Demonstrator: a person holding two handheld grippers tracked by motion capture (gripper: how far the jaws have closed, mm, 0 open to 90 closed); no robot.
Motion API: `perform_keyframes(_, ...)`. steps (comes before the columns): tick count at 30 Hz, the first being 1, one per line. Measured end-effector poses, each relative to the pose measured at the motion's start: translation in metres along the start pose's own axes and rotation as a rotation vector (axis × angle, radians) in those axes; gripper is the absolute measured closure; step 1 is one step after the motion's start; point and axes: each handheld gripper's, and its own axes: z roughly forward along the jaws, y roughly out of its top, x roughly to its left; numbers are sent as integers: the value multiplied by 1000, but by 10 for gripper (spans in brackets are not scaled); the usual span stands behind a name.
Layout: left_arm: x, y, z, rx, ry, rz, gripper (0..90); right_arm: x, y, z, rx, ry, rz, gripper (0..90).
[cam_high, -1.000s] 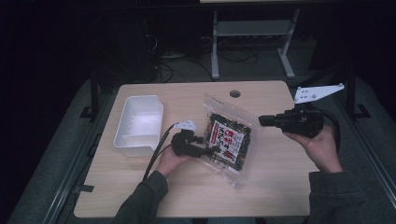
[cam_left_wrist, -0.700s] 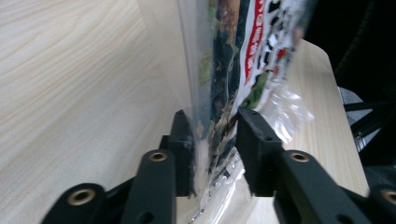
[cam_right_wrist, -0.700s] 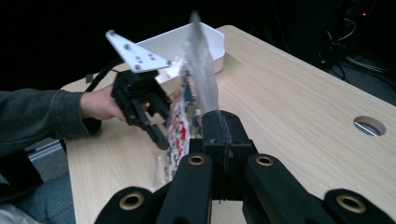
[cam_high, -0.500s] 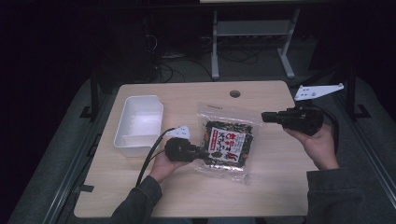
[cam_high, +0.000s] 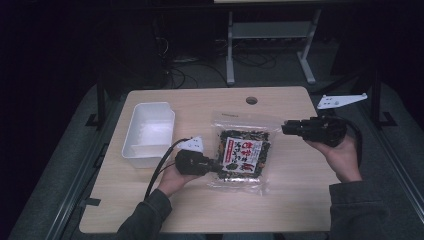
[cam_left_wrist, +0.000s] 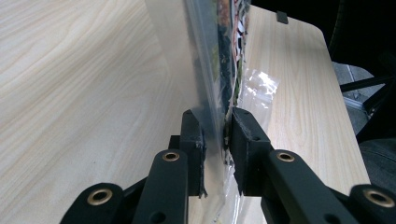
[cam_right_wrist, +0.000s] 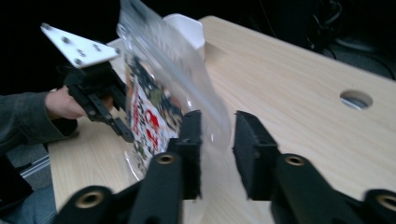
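A clear snack bag (cam_high: 242, 155) with a red, white and dark label lies mid-table. My left gripper (cam_high: 220, 167) is shut on its left edge. In the left gripper view the pads (cam_left_wrist: 194, 135) pinch the clear film of the bag (cam_left_wrist: 210, 56). My right gripper (cam_high: 286, 128) is at the bag's upper right corner. Its jaws have just been opening. In the right gripper view they (cam_right_wrist: 217, 126) stand apart with the bag's (cam_right_wrist: 154, 93) clear edge loose between them. The left gripper (cam_right_wrist: 116, 126) shows beyond the bag.
A white rectangular tray (cam_high: 150, 104) sits at the table's left, close to my left hand, and shows again (cam_right_wrist: 187, 25) behind the bag. A round cable hole (cam_high: 251, 100) lies near the far edge. Bare wood lies in front of the bag and to its right.
The bag has turned from a slant to square with the table. My left gripper has closed on its left edge. The right gripper's jaws have opened at the bag's right corner.
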Motion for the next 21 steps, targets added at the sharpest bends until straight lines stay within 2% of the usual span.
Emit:
perform_keyframes(1,0,0,0,-1,1,2,758,-2,-3,2,6,5,7,664)
perform_keyframes(4,-1,1,0,-4,4,10,759,-7,-10,9,8,11,38,561)
perform_keyframes(5,-1,1,0,-4,4,10,758,-7,-10,9,8,11,38,561)
perform_keyframes(6,-2,1,-1,-2,7,14,758,-9,-15,14,13,32,54,509)
perform_keyframes(10,-2,1,-2,-2,11,19,758,-8,-20,23,26,60,55,441)
perform_keyframes(11,-2,0,-3,0,14,22,758,-6,-23,29,31,61,56,394)
perform_keyframes(13,-2,0,-4,2,14,25,759,-6,-25,31,34,76,54,393)
perform_keyframes(15,-2,0,-5,0,18,24,759,-3,-29,40,39,118,51,377)
perform_keyframes(21,-2,0,-7,2,20,28,759,0,-33,57,60,149,46,383)
